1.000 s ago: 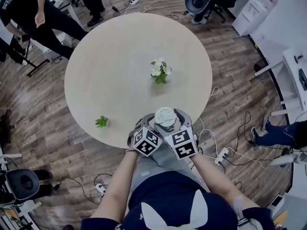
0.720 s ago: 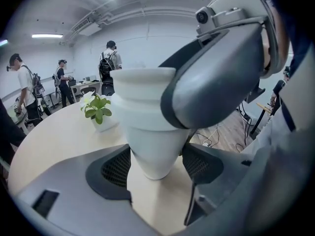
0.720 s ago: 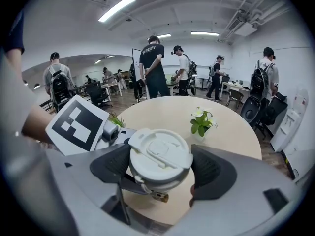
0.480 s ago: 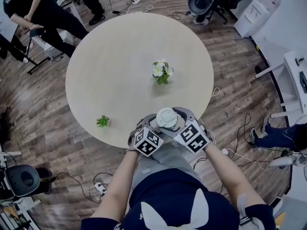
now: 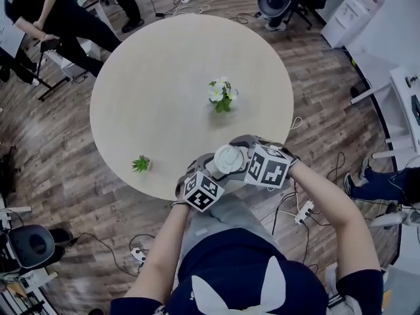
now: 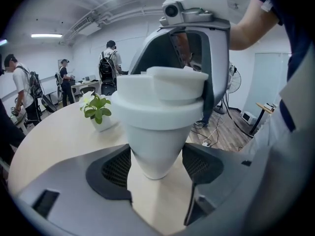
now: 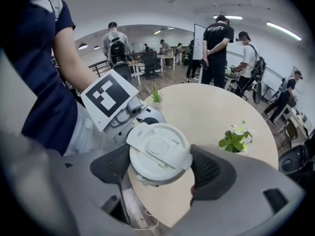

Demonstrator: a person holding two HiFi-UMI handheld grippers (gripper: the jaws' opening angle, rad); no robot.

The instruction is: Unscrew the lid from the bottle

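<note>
A white bottle [image 6: 153,136] with a wide white lid [image 5: 227,158] stands at the near edge of the round table [image 5: 151,97]. My left gripper [image 5: 213,171] is shut on the bottle's tapered body, one pad against each side, as the left gripper view shows around the gripper's midpoint [image 6: 156,163]. From the right, my right gripper [image 5: 238,151] reaches over the top and is shut on the lid [image 7: 158,151], its pads pressing both sides of the rim. The bottle's base is hidden in the head view.
A small pot of white flowers [image 5: 222,96] stands mid-table and a tiny green plant [image 5: 140,165] sits near the left front edge. People [image 5: 52,12] stand at the back left. Cables and a power strip [image 5: 303,210] lie on the wooden floor.
My right gripper has rolled around the lid, and its marker cube has swung to the right and up. The left gripper and the bottle stay where they were.
</note>
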